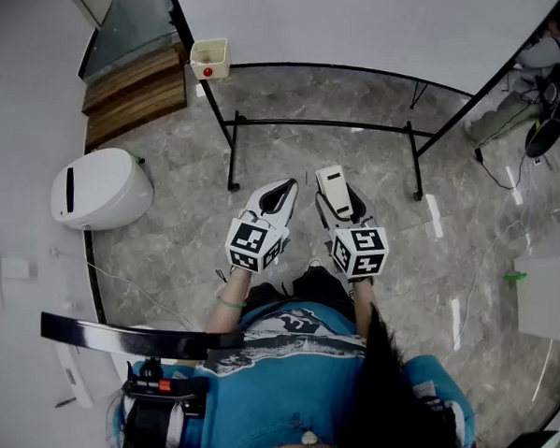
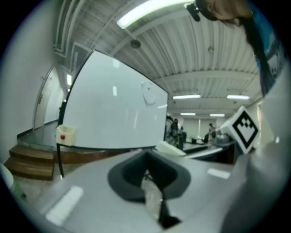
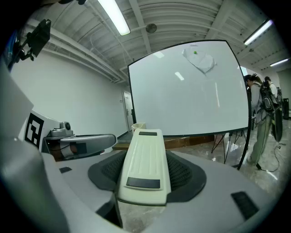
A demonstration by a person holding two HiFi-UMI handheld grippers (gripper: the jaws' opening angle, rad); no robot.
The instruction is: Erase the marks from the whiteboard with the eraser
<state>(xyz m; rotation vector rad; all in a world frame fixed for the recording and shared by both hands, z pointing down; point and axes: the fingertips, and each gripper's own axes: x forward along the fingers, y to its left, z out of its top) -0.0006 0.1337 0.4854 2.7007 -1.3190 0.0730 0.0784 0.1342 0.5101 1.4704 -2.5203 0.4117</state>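
Observation:
The whiteboard [image 1: 365,26] stands on a black frame ahead of me, some way off from both grippers. A faint smudged mark with a green dot [image 3: 198,58] sits near its top, also faint in the left gripper view as a mark [image 2: 148,93]. My right gripper [image 1: 342,205] is shut on a cream eraser [image 1: 334,188], which pokes forward between the jaws; the eraser [image 3: 144,154] fills the middle of the right gripper view. My left gripper [image 1: 277,200] is beside it, jaws together on nothing. In its own view the left gripper [image 2: 146,160] shows only a thin slit of floor.
A small cream box with a red button [image 1: 210,58] hangs at the board's left corner. Wooden steps [image 1: 137,94] and a white bin [image 1: 101,188] lie to the left. Cables and bags [image 1: 548,111] sit at the right. A person [image 3: 261,118] stands right of the board.

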